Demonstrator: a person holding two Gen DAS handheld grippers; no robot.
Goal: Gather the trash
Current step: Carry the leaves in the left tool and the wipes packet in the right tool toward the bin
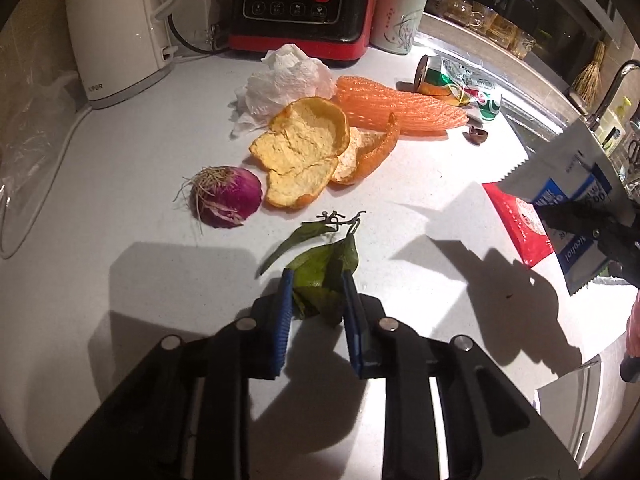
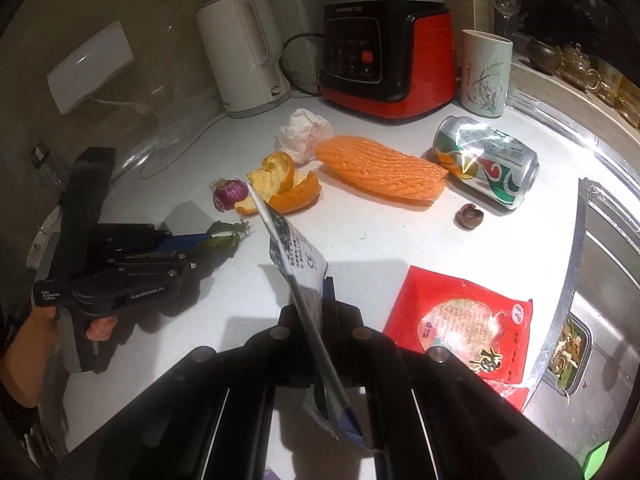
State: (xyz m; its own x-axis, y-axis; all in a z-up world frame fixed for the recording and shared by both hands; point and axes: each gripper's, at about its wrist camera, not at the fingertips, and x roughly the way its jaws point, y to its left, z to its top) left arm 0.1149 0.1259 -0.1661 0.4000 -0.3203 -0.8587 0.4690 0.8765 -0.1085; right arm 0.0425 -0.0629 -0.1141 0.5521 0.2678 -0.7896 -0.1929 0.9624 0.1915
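Left tool (image 1: 316, 284) right down on the green leaves (image 1: 320, 268), right tool (image 2: 316, 292) already up with a wrapper.

Blue fingers straddling the leaf clump near the front edge of the worktop (image 1: 120, 184), narrowed around it, can't say for sure if actually pinching yet. Leaf stem running away from the tool toward the onion scrap (image 1: 226, 196) and orange peel (image 1: 304, 152), so long axis roughly in line with the fingers. Right tool clamped tight on a blue-and-white sachet (image 2: 298, 264), held clear above the surface. Still lying out: tissue (image 1: 288, 80), orange foam net (image 1: 396, 108), crushed can (image 2: 486, 160), red packet (image 2: 464, 320). Left hand clearly nearer the leaves, probably a squeeze and lift next.
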